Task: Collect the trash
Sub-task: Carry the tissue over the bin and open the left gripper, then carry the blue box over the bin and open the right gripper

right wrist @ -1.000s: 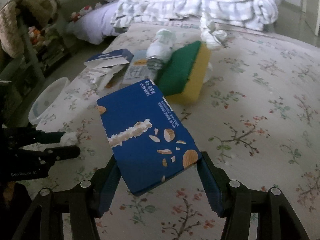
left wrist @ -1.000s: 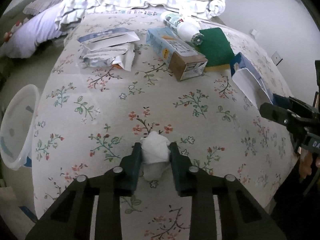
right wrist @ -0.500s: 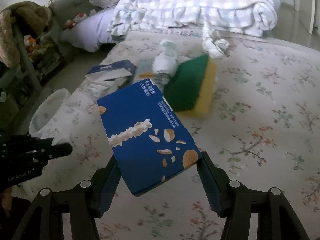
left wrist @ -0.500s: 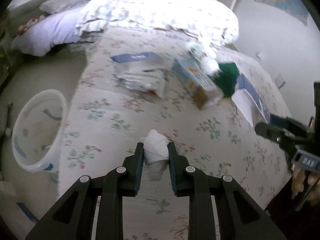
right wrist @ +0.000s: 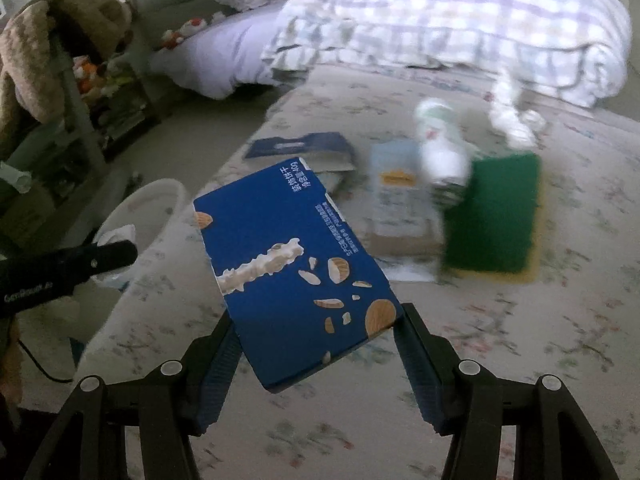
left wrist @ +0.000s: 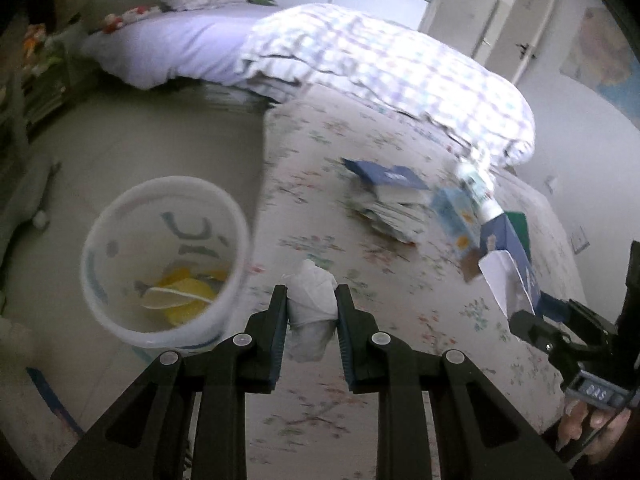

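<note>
Pinching a crumpled white tissue wad [left wrist: 312,296] between its two fingers, the left hand-held gripper [left wrist: 311,312] hangs over the near edge of the bed [left wrist: 400,320], whose cover is a pale floral print. Just to its left and lower, on the floor beside the bed, stands a white plastic bin [left wrist: 132,320] with yellow and white scraps lying in its bottom; the wad is beside the bin's rim, not over its mouth.

The right hand-held gripper [right wrist: 316,344] is clamped on a blue biscuit box [right wrist: 292,264], its fingers pressing the box's two long sides, so that the box is held tilted in the air above the bed. In the left wrist view the same box [left wrist: 504,252] shows at the far right with an open white flap.

Farther up the bed lies a loose cluster of litter: a flattened dark blue carton [right wrist: 296,146] on a pile of pale wrappers, a light blue carton [right wrist: 400,196] with a white plastic bottle [right wrist: 440,148] resting across it, and a green and yellow sponge [right wrist: 496,216] touching them on the right. These are blurred. Beyond them a checked duvet [right wrist: 460,20] is heaped, with a lilac pillow [right wrist: 224,52] to its left.
</note>
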A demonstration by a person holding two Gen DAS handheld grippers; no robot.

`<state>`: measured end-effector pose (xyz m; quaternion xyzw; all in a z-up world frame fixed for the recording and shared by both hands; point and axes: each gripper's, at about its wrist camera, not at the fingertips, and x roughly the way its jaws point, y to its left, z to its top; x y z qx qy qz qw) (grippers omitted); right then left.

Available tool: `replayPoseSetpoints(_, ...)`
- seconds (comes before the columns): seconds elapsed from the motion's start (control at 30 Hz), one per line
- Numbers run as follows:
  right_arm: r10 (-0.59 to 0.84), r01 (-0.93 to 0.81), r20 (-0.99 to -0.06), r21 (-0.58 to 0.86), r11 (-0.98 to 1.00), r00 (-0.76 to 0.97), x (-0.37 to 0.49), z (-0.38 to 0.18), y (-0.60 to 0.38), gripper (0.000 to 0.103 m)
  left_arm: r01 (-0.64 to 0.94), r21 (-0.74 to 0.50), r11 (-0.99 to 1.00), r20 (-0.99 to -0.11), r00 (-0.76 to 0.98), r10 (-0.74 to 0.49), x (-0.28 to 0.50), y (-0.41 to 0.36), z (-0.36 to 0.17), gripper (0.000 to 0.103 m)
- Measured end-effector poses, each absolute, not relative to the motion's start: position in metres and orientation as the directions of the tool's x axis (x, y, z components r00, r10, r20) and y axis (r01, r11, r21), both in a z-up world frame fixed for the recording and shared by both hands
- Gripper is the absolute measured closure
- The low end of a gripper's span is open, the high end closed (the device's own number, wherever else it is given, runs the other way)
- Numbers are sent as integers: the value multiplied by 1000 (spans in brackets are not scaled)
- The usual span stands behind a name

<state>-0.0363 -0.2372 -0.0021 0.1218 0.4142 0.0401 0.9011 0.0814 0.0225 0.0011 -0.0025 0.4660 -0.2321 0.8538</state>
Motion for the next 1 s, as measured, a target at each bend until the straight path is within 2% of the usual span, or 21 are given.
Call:
replayPoseSetpoints(0.5,273,-67,-712,303,951,646,22,2,-165,38,255,-233,938,-764,549,-339,135,86,4,77)
replayPoseSetpoints(0.57,278,-68,-710,310,948,646,27,1,-162,38,238,-242,940,-765,550,-336,141,94,3,74)
replayPoseSetpoints(0.67,285,-68,-713,317,946,640,39,-1,-156,38,162,-221,962,-787,553,-274,151,110,0,51)
replayPoseSetpoints(0.7,288,-69,-715,320,945,637,42,-2,-153,38,142,-220,965,-791,553,-262,153,115,0,37)
replayPoseSetpoints(0.73,291,-70,-717,322,944,634,46,-4,-150,38,117,-225,967,-793,555,-251,154,121,0,30)
replayPoseSetpoints(1.0,301,-98,-736,307,947,606,73,-12,-122,37,18,-182,983,-817,553,-161,154,155,-5,22)
